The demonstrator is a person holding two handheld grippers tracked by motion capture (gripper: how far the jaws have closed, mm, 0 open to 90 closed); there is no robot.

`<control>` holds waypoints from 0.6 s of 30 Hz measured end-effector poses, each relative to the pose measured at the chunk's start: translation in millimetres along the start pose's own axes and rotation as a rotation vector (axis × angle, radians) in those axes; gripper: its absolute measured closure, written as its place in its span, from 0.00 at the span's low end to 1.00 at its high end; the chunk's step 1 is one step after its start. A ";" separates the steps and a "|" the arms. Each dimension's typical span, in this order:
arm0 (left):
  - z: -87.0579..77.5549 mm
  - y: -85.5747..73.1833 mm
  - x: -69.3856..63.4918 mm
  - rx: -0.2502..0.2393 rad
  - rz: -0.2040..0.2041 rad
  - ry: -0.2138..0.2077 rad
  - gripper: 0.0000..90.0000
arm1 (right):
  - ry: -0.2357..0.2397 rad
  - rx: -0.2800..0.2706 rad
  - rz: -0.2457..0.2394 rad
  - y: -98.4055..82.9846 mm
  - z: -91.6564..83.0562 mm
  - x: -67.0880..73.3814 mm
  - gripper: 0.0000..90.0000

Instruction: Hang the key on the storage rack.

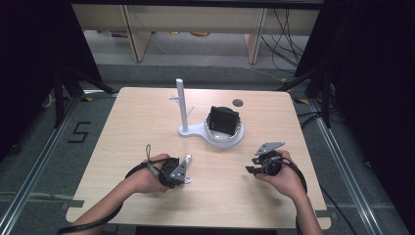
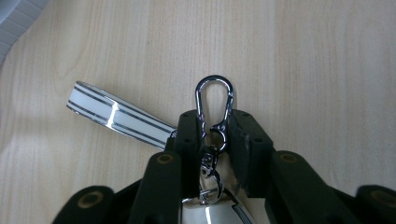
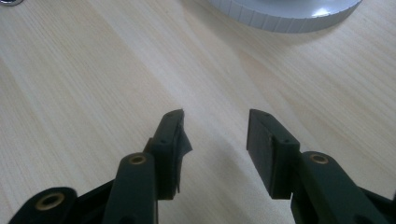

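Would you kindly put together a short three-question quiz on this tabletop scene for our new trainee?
1. True or false: the right gripper has a metal clip between its jaws.
2. What sits between the jaws of the left gripper?
A. a silver carabiner clip
B. a black pouch
C. a white post
3. Fill in: the black item rests in the round tray of the white ______.

Key
1. False: its jaws stand apart over bare table.
2. A: the silver carabiner clip, with a white striped strap lying beside it.
3. stand
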State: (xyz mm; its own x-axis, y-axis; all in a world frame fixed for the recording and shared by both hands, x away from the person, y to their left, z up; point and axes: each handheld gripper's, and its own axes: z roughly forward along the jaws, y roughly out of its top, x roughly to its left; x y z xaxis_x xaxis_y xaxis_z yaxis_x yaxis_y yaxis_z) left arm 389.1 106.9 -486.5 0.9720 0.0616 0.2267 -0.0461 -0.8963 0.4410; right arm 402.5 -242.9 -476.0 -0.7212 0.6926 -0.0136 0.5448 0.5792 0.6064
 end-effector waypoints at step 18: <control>4.9 25.2 11.9 0.141 0.088 -0.091 0.73 | 0.006 0.007 0.003 -0.6 0.8 -0.4 0.64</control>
State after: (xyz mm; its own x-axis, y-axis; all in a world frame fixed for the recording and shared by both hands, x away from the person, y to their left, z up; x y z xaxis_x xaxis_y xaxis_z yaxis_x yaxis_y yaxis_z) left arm 400.6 83.0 -477.0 0.9827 -0.0540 0.1769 -0.1054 -0.9496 0.2953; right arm 402.8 -243.1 -477.0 -0.7222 0.6917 -0.0067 0.5502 0.5803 0.6005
